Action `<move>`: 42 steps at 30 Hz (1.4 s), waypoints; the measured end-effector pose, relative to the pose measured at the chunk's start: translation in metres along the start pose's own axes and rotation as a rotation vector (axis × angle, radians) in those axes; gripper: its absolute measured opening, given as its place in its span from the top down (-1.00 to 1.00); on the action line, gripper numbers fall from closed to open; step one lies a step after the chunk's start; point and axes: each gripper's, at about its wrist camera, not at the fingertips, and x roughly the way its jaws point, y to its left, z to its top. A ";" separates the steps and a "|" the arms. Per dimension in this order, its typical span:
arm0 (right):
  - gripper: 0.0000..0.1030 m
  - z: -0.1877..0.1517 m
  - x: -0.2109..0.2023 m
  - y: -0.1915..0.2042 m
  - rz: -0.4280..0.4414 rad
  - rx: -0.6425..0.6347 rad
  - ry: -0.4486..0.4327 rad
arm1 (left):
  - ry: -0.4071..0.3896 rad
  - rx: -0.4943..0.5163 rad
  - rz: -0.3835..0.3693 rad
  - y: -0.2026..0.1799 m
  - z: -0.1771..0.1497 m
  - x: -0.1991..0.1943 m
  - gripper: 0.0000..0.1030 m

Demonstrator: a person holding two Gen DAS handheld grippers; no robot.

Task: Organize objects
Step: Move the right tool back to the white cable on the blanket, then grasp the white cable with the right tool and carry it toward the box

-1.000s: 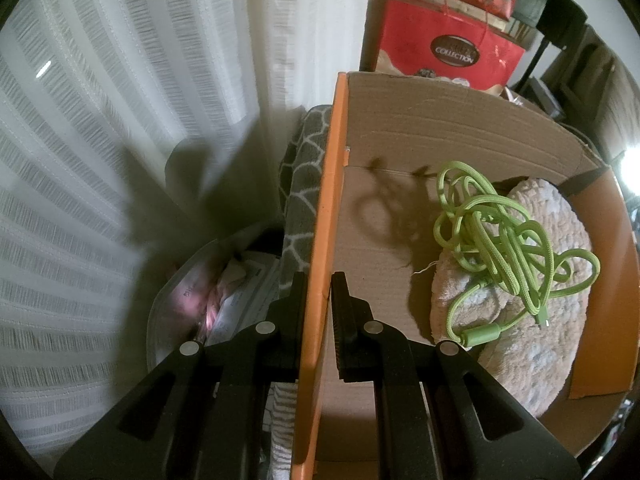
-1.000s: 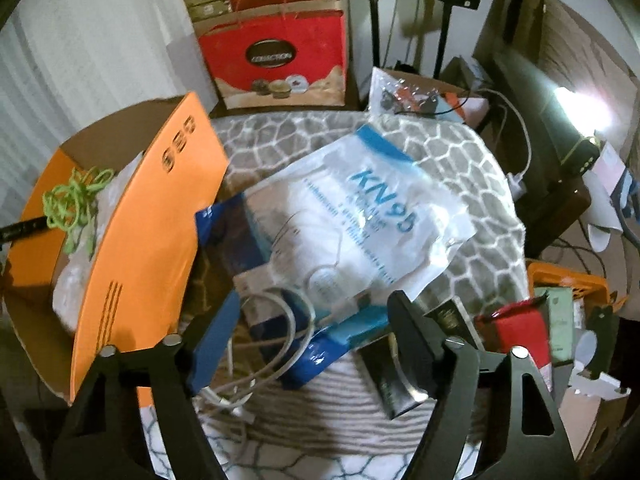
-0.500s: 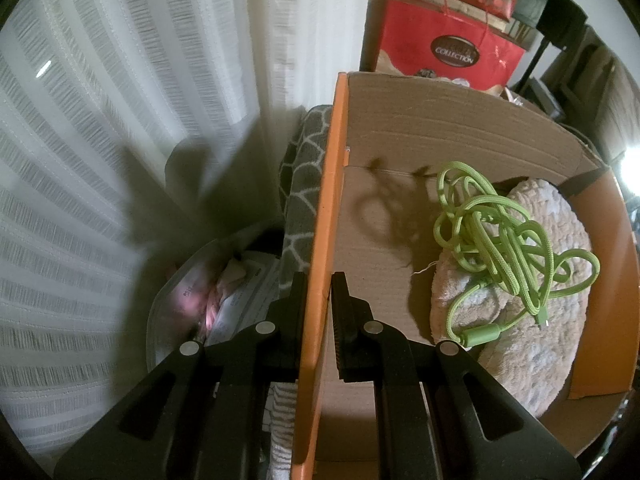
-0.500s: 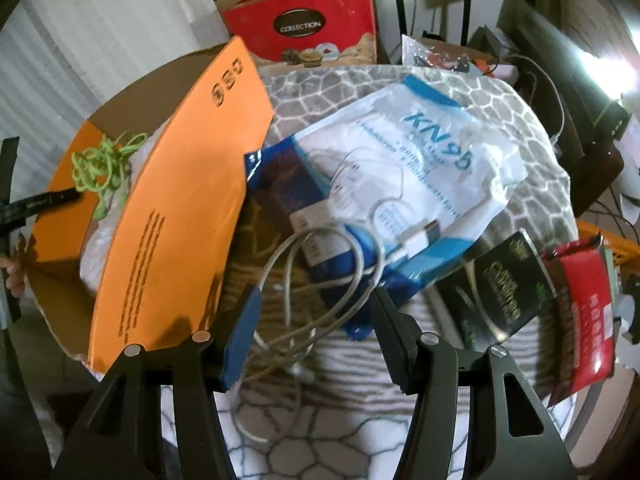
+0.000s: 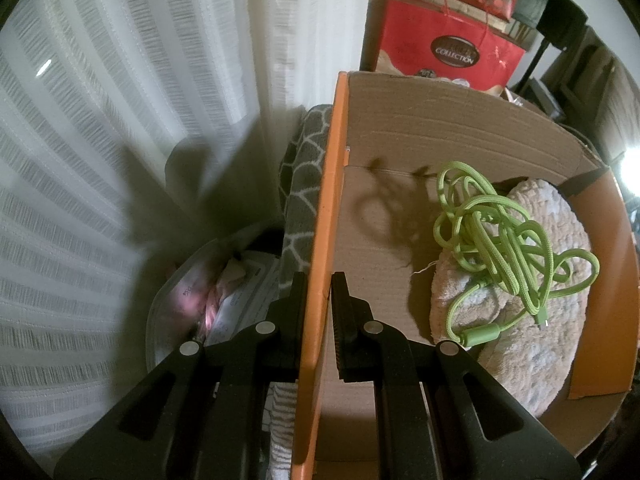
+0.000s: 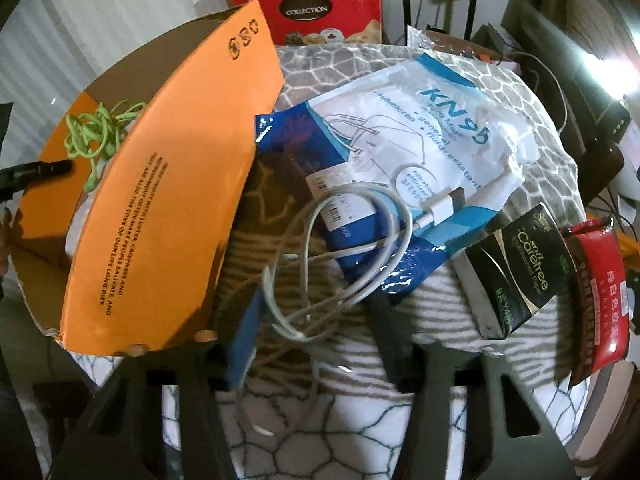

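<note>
orange box wall (image 5: 320, 216) pinched by steep left claw (image 5: 319, 300); right claw (image 6: 316, 320) closing around white cable (image 6: 344, 264)

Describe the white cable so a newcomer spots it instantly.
Start at the big orange box; right of it lies a white KN95 mask pack. The white cable lies looped over that pack's near edge, the only thin coiled thing outside the box; the other cable is green, inside.

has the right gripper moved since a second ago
Yes. The right gripper has come down toward the white cable, which looms larger against the KN95 mask bag; its jaws have been closing, cable loops between them.
</note>
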 end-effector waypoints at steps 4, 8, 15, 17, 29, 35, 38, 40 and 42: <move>0.24 0.000 -0.001 0.002 -0.005 -0.012 -0.014 | 0.000 0.001 0.000 0.000 0.000 0.000 0.79; 0.25 0.003 -0.012 0.000 0.005 -0.007 -0.039 | 0.000 0.001 0.000 0.000 0.000 0.000 0.79; 0.25 0.016 -0.041 -0.003 0.008 0.002 -0.103 | 0.000 0.001 0.000 0.000 0.000 0.000 0.79; 0.25 0.021 -0.049 -0.003 0.006 0.001 -0.120 | 0.000 0.001 0.000 0.000 0.000 0.000 0.79; 0.25 0.054 -0.089 0.020 0.004 -0.055 -0.198 | 0.002 -0.001 0.000 -0.001 -0.001 0.000 0.79; 0.25 0.071 -0.097 0.046 0.028 -0.098 -0.211 | 0.002 -0.002 -0.001 -0.002 -0.001 0.000 0.79; 0.25 0.077 -0.096 0.058 0.041 -0.110 -0.215 | 0.002 -0.002 -0.002 -0.002 -0.001 0.000 0.79; 0.25 0.081 -0.093 0.066 0.053 -0.116 -0.214 | 0.002 -0.003 -0.002 -0.002 -0.001 0.000 0.79; 0.25 0.085 -0.089 0.076 0.058 -0.128 -0.213 | 0.002 -0.002 -0.003 -0.003 -0.002 -0.001 0.79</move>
